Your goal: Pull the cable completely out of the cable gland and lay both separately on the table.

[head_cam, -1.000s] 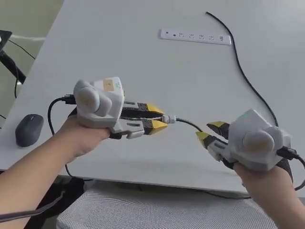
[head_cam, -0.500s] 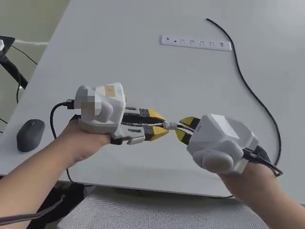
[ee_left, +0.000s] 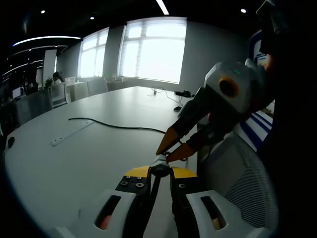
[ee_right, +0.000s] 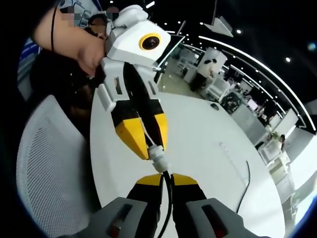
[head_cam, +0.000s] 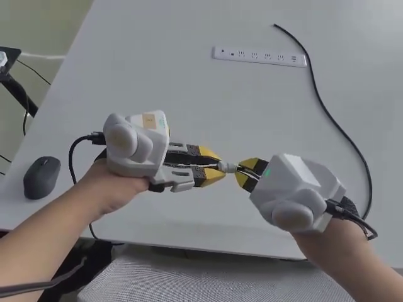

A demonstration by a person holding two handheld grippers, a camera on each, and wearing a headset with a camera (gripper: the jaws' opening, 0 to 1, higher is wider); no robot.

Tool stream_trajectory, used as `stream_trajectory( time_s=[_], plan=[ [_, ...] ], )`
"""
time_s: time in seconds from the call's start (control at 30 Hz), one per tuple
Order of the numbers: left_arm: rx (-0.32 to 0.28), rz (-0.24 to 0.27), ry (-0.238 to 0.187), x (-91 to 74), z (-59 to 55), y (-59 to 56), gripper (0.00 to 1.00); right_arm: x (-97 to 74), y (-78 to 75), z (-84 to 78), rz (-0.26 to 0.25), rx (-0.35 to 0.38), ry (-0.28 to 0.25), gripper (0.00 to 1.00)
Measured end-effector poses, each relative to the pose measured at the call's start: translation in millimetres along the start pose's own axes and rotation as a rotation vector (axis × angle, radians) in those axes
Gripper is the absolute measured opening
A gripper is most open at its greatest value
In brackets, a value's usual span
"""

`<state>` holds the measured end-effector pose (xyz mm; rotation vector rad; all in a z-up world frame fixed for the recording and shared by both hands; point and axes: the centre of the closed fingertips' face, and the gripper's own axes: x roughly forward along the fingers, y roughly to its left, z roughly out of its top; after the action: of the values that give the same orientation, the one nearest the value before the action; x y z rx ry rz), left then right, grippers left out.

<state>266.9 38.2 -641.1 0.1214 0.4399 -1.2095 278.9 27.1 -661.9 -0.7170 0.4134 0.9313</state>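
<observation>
Head view: left claw [head_cam: 217, 167] clenched on the gland [head_cam: 227, 167], held in the air above the counter [head_cam: 189, 88]. Right claw [head_cam: 244, 173] sits just beside the gland, clamped on the cable [ee_right: 167, 181] where it exits. Cable not out yet. Left to do: the full pull, then lay both down apart.

Pale desk [head_cam: 189, 94], power strip [head_cam: 259, 56] at the far side. Black cord [head_cam: 334, 123] snakes along the right (mouse [head_cam: 41, 177] near left edge).
</observation>
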Motion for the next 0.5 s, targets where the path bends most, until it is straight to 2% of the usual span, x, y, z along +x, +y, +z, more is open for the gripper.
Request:
stream_trajectory(
  time_s=[0.3, 0.5],
  plan=[
    [-0.010, 0.003, -0.010, -2.1, 1.5, 1.7, 0.15, -2.1, -5.8, -6.1, -0.013, 0.053, 0.006, 0.00],
    [-0.003, 0.004, -0.020, -2.9, 1.2, 3.1, 0.15, -3.5, -10.8, -13.1, -0.029, 0.141, 0.006, 0.00]
  ],
)
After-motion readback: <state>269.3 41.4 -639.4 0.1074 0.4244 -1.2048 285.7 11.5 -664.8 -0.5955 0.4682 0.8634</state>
